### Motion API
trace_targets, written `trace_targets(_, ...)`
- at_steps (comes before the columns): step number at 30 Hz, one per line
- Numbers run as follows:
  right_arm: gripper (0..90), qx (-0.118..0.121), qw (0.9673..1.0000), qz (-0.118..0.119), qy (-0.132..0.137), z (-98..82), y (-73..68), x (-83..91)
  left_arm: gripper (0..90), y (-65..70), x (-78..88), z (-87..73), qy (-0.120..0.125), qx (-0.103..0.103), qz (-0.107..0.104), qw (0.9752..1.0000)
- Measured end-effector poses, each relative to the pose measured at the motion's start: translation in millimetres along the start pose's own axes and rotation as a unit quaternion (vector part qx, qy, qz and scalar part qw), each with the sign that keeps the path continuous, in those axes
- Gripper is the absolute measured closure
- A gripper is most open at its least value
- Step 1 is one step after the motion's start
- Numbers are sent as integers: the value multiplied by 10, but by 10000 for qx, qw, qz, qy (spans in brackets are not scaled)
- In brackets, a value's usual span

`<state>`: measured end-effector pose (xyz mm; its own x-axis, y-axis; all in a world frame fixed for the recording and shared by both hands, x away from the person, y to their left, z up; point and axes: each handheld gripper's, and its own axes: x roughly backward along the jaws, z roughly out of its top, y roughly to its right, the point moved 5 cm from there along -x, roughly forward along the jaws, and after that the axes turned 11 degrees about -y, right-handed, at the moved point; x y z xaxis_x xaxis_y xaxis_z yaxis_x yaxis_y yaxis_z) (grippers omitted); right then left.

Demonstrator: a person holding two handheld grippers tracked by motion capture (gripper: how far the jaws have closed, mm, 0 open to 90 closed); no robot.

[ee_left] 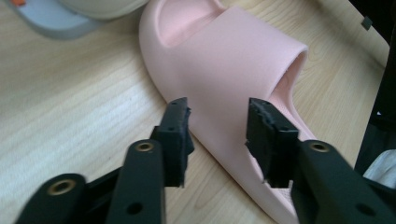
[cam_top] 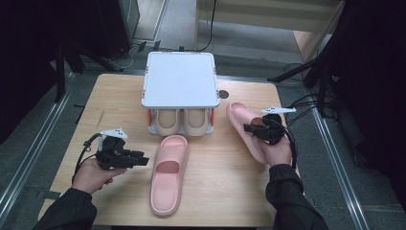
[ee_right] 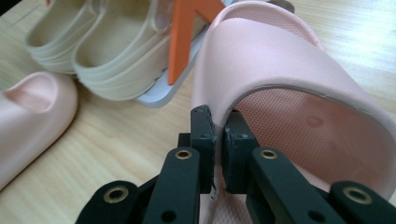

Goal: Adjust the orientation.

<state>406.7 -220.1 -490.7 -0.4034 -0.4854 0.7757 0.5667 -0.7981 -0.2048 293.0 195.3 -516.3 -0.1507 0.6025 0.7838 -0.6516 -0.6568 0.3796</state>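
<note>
The right gripper [ee_right: 218,135] pinches the side edge of one pink slipper [ee_right: 299,93] beside the shoe rack [cam_top: 179,79], the left gripper [ee_left: 217,135] stands open around the other slipper's [ee_left: 224,60] strap, both probably light, springy foam best held by the strap.

Pale wood-grain table top [cam_top: 230,191] with a matt, smooth finish; soft, matt foam-like pink slippers, the left pink slipper [cam_top: 168,172] smooth on its strap, the right pink slipper [cam_top: 246,127] finely dimpled on its footbed. Matt, ridged beige slippers [ee_right: 107,46] of a rubbery look, on a shoe rack [cam_top: 179,79] of smooth pale-grey plastic with glossy orange plastic struts. Matt black plastic on the left gripper [ee_left: 217,135] and right gripper [ee_right: 219,135], with brass-coloured metal rivets and rough, worn pads.
</note>
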Motion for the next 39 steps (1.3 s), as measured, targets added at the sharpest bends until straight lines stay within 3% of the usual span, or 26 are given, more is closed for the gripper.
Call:
trace_targets(2,855,-4,10000,45,18,-42,-52,39,627,10,-10,21,137,-169,42,9998)
trace_targets(7,855,119,9999,78,-39,-142,-230,96,625,7,-46,67,120,-183,26,9998)
trace_targets(13,855,202,9996,173,-52,-236,-419,142,623,-15,-78,109,-5,-112,-26,9999)
trace_targets(18,855,274,9992,269,-87,-320,-577,170,687,-29,-56,181,86,9,-18,10000)
trace_targets(21,854,362,9987,332,-160,-370,-686,153,729,-44,-31,213,144,61,-37,9999)
trace_targets(25,855,444,9978,421,-271,-433,-824,106,762,-63,-56,233,35,110,-43,9999)
trace_targets(32,854,561,9959,525,-474,-534,-1027,-6,779,-42,-135,292,-116,37,-103,9999)
trace_targets(39,854,640,9942,568,-645,-603,-1143,-129,787,-39,-188,322,-206,-44,-117,9997)
